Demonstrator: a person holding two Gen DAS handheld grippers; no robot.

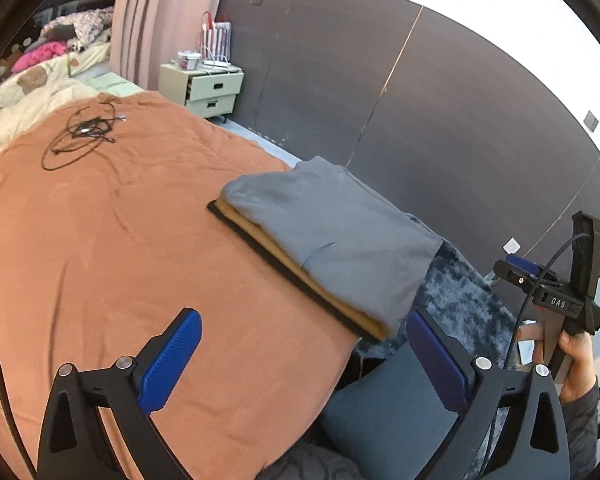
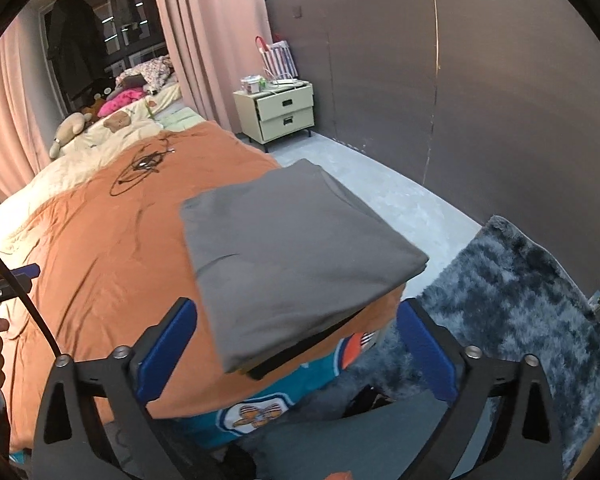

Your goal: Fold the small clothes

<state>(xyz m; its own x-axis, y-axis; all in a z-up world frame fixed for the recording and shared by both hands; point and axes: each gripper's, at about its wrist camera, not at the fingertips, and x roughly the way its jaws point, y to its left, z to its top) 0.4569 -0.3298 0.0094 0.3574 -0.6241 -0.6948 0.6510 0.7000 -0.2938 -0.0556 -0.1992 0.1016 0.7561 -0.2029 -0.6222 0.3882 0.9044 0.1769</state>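
- Grey folded cotton garment (image 1: 332, 236) lies on top of a small stack at the near right edge of the bed; under it show a tan folded layer (image 1: 340, 292) and a black folded layer (image 1: 276, 252).
- Orange-brown bedspread (image 1: 100, 240) carries the stack, which sits close to the bed's right edge.
- Left gripper (image 1: 304, 356), black with blue ribbed pads, hovers near the stack; its jaws are spread wide and hold nothing.
- Right gripper (image 2: 300, 356), of the same build, hangs over the stack's near corner with its jaws spread wide too, touching no cloth.
- Tangled black cable (image 1: 84, 132) lies far off on the bedspread, well apart from the stack.
- Teal printed sheet (image 2: 268, 400) shows under the bedspread's near edge.
- Shaggy dark blue rug (image 2: 512, 312) covers the floor to the right of the bed.
- Pale green two-drawer nightstand (image 2: 284, 112) stands far off against the dark wall, beside a pink curtain (image 2: 216, 40).
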